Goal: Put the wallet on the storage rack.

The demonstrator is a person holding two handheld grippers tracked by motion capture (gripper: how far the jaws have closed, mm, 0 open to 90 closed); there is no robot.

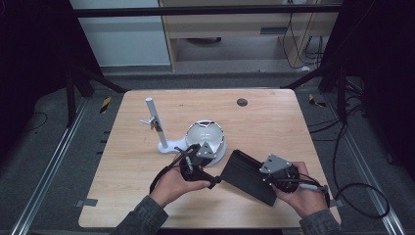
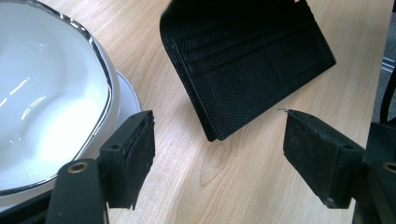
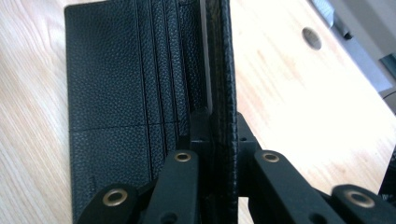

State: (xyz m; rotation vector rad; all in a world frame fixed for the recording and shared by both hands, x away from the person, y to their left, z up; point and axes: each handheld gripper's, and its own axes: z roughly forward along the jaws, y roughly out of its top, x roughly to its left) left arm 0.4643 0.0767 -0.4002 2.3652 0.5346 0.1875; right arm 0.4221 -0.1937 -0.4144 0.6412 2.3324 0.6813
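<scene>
The right hand-held gripper (image 3: pixel 219 140) is clamped on one flap of the wallet (image 1: pixel 247 176), at 5 o'clock on the worktop (image 1: pixel 274 122). The left hand-held gripper (image 2: pixel 217 154) is spread apart. The leather looks light and floppy; grip the free flap's edge.

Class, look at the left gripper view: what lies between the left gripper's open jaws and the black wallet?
Only bare wooden table lies between the left gripper and the black wallet, seen in the left gripper view.

No text, label, brand or number can be read on the black wallet (image 2: pixel 252 60) (its grained leather is plain), nor on the white bowl (image 2: pixel 46 98).
</scene>
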